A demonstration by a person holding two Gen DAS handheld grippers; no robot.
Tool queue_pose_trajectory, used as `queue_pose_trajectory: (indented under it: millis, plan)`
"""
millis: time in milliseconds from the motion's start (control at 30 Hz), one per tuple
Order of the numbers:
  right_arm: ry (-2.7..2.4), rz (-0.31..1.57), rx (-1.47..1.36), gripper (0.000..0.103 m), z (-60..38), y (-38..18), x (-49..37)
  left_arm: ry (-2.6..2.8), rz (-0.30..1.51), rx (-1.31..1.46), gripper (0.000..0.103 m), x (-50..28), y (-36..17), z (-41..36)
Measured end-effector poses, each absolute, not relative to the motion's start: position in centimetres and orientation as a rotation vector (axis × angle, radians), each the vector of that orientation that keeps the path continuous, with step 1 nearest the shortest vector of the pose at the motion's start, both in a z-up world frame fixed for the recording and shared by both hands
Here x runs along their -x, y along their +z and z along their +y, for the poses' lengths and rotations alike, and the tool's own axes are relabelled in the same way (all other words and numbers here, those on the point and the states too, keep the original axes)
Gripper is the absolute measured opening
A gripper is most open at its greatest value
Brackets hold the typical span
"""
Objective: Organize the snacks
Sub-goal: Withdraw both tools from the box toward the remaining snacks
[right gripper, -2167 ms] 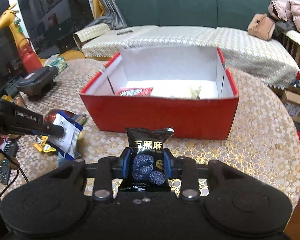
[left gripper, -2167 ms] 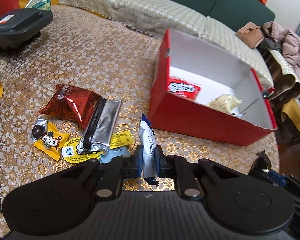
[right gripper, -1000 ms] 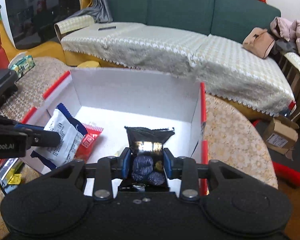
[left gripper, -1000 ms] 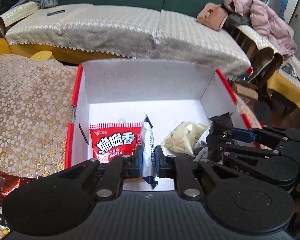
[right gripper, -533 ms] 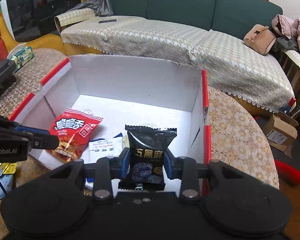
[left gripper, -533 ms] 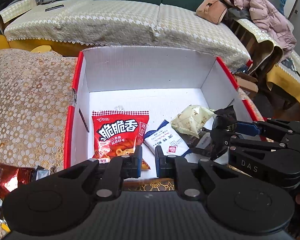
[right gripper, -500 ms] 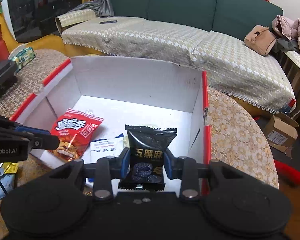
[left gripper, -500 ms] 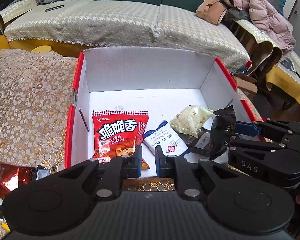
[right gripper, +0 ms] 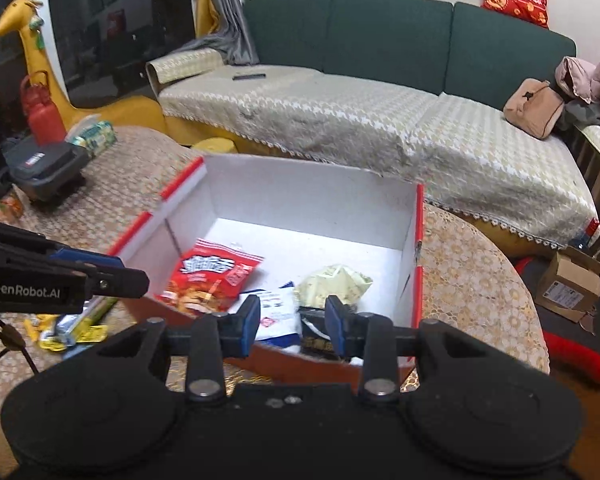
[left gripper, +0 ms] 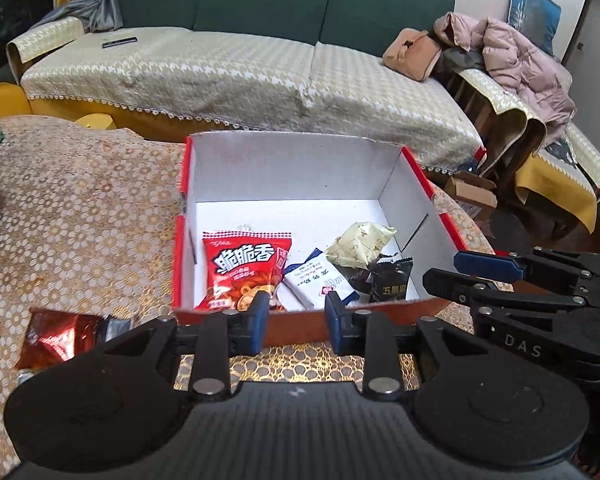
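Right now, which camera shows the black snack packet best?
The left wrist view: the black packet lies unobstructed in the box, its label visible. In the right wrist view it sits half hidden behind the box's near wall.

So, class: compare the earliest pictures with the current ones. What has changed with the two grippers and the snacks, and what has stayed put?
Both grippers let go: the left gripper dropped the white-and-blue packet and the right gripper the black packet into the red box, then opened and drew back. The red snack bag, pale packet and box stayed put.

Both wrist views look down, close, into the red box (left gripper: 416, 184) (right gripper: 419, 240).
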State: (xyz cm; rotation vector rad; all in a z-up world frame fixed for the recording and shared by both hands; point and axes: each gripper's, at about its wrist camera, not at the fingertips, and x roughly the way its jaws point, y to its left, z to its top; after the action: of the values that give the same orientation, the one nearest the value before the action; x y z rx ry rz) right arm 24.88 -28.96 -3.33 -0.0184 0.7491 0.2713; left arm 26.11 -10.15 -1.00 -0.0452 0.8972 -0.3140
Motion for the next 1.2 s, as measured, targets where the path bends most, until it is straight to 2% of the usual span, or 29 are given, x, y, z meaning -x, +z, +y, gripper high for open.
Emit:
queue_pose_trajectory:
  millis: [33, 133, 167, 300, 367, 733, 900, 1200]
  plan:
    - [0.278, 0.744, 0.013, 0.034, -28.9, -3.1, -24.4, -0.312, 0.892, 0.046, 0.035, -25.6, -0.8, -9.9]
    - [0.29, 0.738, 0.007, 0.034, -28.5, -2.5, -22.9, -0.297, 0.863, 0.05, 0.062, -24.0, -0.1, -9.1]
    - [0.294, 0.737, 0.007, 0.034, -28.3, -2.4, -22.4, -0.29, 0.846, 0.05, 0.065, -23.4, 0.2, -8.8]
    - [0.317, 0.721, -0.005, 0.035, -27.5, -1.7, -20.5, -0.26, 0.824, 0.047, 0.066, -21.4, 1.0, -7.5]
    - [0.328, 0.716, -0.016, 0.035, -27.0, -1.4, -19.6, -0.244, 0.813, 0.044, 0.074, -20.4, 1.1, -6.5]
    - [0.393, 0.726, -0.054, 0.038, -23.7, -1.6, -16.1, -0.085, 0.751, 0.065, 0.084, -14.5, 0.7, 0.8]
    - [0.427, 0.745, -0.047, 0.044, -21.8, -2.5, -15.1, -0.045, 0.755, 0.083, 0.086, -12.6, -0.2, 3.8]
    - [0.499, 0.82, 0.004, 0.045, -17.9, -4.9, -14.2, -0.018, 0.809, 0.122, 0.086, -11.1, -3.2, 6.7]
